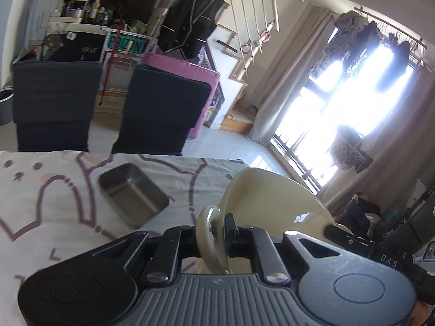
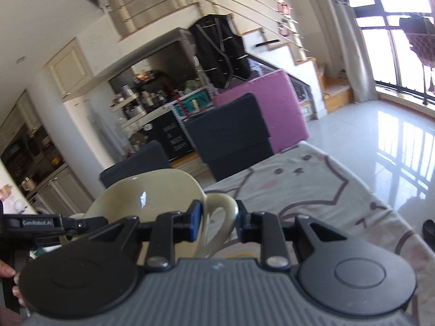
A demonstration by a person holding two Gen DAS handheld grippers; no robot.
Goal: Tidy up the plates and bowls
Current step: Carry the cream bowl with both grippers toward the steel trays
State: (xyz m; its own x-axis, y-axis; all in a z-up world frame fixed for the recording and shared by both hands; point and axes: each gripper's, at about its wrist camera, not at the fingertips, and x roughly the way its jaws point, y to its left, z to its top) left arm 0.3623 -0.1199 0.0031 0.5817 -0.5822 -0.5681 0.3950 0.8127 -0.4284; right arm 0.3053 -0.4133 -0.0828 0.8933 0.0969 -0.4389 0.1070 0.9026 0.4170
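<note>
We carry a glossy cream bowl (image 1: 272, 198) with two loop handles, lifted above the table (image 1: 40, 203). The left gripper (image 1: 217, 231) clamps one handle; the right gripper (image 2: 218, 217) clasps the other. Next, we judge, comes lowering it level beside the steel tray (image 1: 133, 193) at far left.

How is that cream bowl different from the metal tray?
The bowl is cream and round with loop handles; the tray is grey steel, rectangular, with no handles. The bowl is held by the left gripper and right gripper, one handle each; the tray sits on the tablecloth. Both are glossy.
</note>
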